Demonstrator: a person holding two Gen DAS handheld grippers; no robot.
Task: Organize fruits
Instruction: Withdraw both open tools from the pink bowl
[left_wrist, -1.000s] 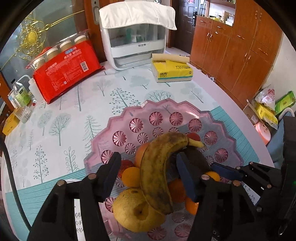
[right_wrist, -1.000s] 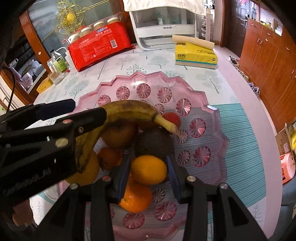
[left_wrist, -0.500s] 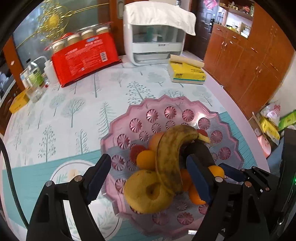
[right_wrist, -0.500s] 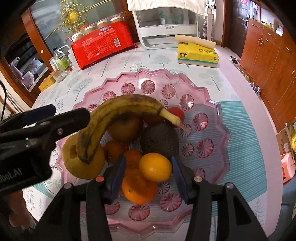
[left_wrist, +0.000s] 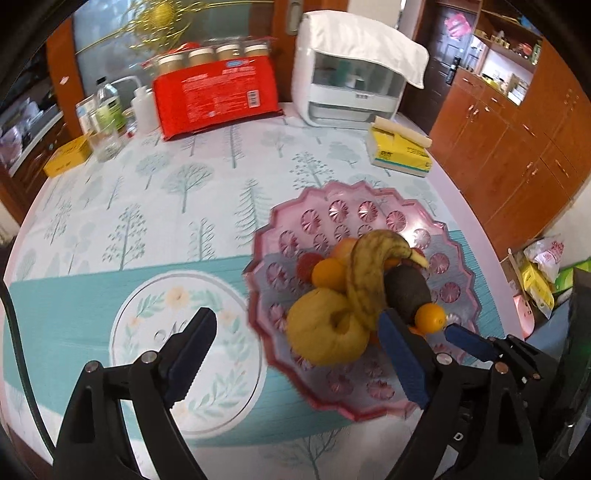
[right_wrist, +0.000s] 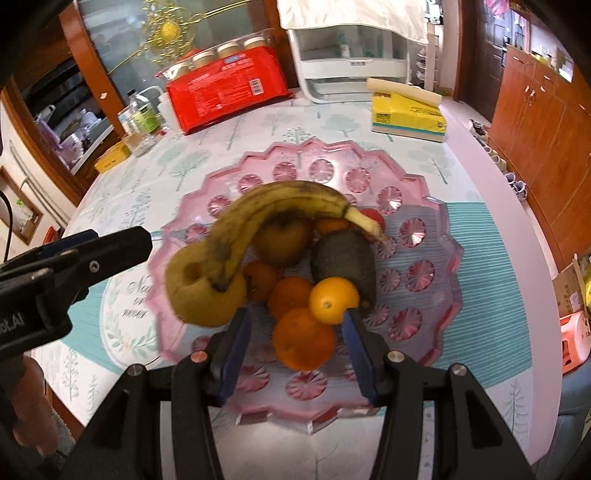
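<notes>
A pink scalloped plate holds a pile of fruit. A spotted banana lies on top, over a yellow pear-like fruit, a dark avocado, several oranges and a red fruit. My left gripper is open and empty, above the plate's near left edge. My right gripper is open and empty, its fingers either side of the front oranges without touching them.
A red snack pack, a white appliance under a cloth, a yellow tissue pack and bottles stand at the table's far side. A round printed mat lies left of the plate. Wooden cabinets are at right.
Both grippers have pulled back and up from the fruit pile. The left gripper has also shifted left, off the banana, and the right has opened away from the orange.
</notes>
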